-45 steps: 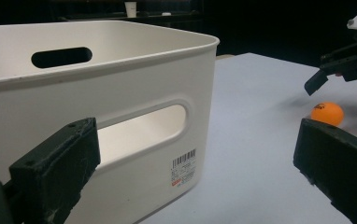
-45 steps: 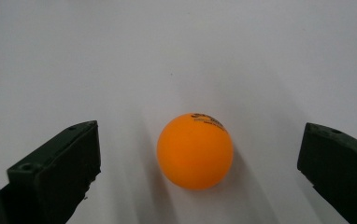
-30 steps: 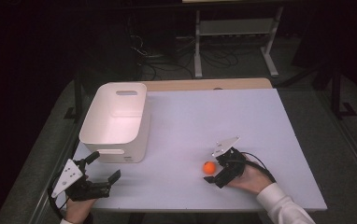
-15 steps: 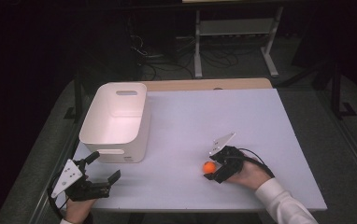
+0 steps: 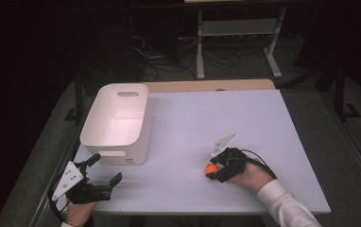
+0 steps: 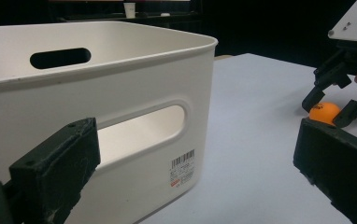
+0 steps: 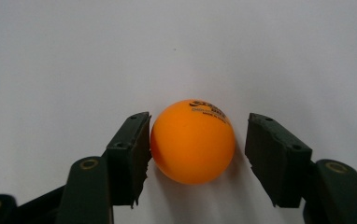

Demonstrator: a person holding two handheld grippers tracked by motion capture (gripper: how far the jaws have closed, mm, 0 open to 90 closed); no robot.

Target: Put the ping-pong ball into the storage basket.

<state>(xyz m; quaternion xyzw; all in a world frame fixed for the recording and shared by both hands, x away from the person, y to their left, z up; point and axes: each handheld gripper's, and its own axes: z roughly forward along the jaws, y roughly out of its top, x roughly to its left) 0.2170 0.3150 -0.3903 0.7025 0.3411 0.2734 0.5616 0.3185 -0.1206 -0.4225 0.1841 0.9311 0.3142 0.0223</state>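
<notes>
The orange ball [image 7: 193, 141] sits on the white table [image 5: 244, 118], toward the near right part of it, well apart from the white bin [image 5: 117, 123] on the left. The right gripper [image 5: 215, 171] is down around the ball, its jaws standing a little wider than the ball: one pad looks to be touching or just beside it, the other has a clear gap, so nothing is clamped yet. The left gripper [image 5: 104, 171] rests at the near left edge with its jaws spread wide and empty, just in front of the bin's near wall with the handle slot and barcode sticker [image 6: 182, 168].

The risk, to my eye, is the uneven closing. A light, round ball on a smooth table will roll at the first nudge, and if the nearer pad pushes before the other one arrives, the ball may squirt forward out of the jaws. A pinch off its widest line could likewise pop it out, and it might roll toward the table's edge.
</notes>
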